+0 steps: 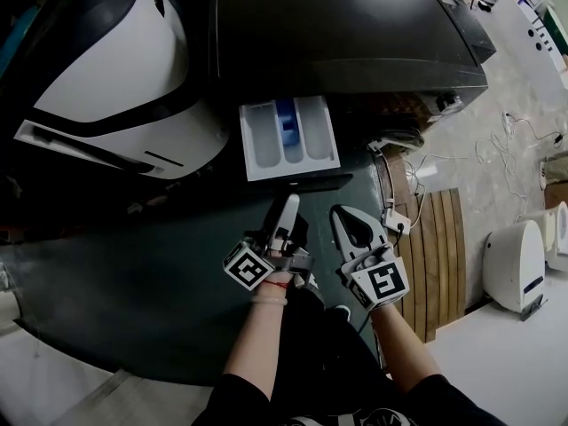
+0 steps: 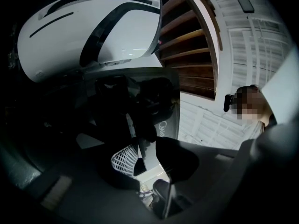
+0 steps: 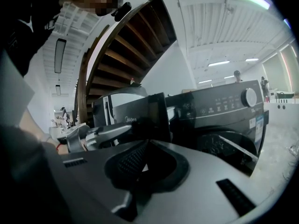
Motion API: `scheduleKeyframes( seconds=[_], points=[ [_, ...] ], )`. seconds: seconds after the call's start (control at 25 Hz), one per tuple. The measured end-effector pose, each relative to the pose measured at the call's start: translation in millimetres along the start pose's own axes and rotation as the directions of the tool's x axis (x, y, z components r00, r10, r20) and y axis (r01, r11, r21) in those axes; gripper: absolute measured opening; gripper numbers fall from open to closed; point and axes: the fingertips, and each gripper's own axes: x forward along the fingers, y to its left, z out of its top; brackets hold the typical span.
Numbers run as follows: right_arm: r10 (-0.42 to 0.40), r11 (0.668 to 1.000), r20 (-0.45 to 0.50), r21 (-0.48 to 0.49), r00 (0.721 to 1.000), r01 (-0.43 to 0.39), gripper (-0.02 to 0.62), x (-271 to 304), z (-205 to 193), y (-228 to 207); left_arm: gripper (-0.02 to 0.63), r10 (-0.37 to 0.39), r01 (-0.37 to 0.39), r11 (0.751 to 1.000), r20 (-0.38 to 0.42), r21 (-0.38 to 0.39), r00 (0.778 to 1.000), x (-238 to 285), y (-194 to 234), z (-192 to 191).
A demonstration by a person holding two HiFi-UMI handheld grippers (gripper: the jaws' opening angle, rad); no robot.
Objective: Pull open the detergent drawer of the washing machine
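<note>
Dark floor mat [image 1: 133,282]. Head view alone shows detergent drawer [image 1: 288,138] pulled out of washing machine [image 1: 355,25]. My left gripper [image 1: 290,204] & right gripper [image 1: 342,216] sit near it, jaws closed, empty. Right gripper view adds dial [image 3: 251,97].

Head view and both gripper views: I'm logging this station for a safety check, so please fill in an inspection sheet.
Surface: dark floor mat in front of the machines; pale floor at right.
Job's things: dark washing machine; its detergent drawer is already pulled out, with a blue compartment in the middle.
Clutter: white appliance at left, second white appliance at right, wooden slats.
Grippers: left gripper and right gripper are just below the drawer, apparently not touching it; both tongs look together, nothing held.
Cables: white cables loose on the pale floor; white plug block by the slats.
Surroundings: wooden staircase, ribbed ceiling, people far off.
</note>
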Motion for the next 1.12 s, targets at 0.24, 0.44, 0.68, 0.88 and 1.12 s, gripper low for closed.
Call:
scheduleKeyframes(
  seconds=[0.24,0.44,0.68,0.88,1.12],
  points=[
    [0.020,1.000,-0.005,-0.011,1.000,-0.020,0.012,-7,-4,7,0.101,0.009,-0.009,1.000,0.001,0.002,1.000,-10,-3,-5],
    [0.010,1.000,-0.011,0.002,1.000,-0.010,0.012,-15,-9,9,0.091,0.006,-0.006,1.000,0.010,-0.001,1.000,-11,-4,-4],
    [0.003,1.000,-0.005,0.007,1.000,-0.003,0.012,-20,-6,9,0.087,-0.007,0.009,0.999,0.033,-0.033,0.999,-8,-10,-3],
    [-0.003,1.000,-0.007,0.023,1.000,0.003,0.012,-23,-5,8,0.087,0.003,-0.001,0.999,0.042,-0.032,0.999,-9,-8,-3],
    [-0.006,1.000,-0.007,0.026,1.000,0.007,0.012,-25,-7,7,0.087,0.012,-0.012,1.000,0.034,-0.014,0.999,-10,-3,-3]
  ],
)
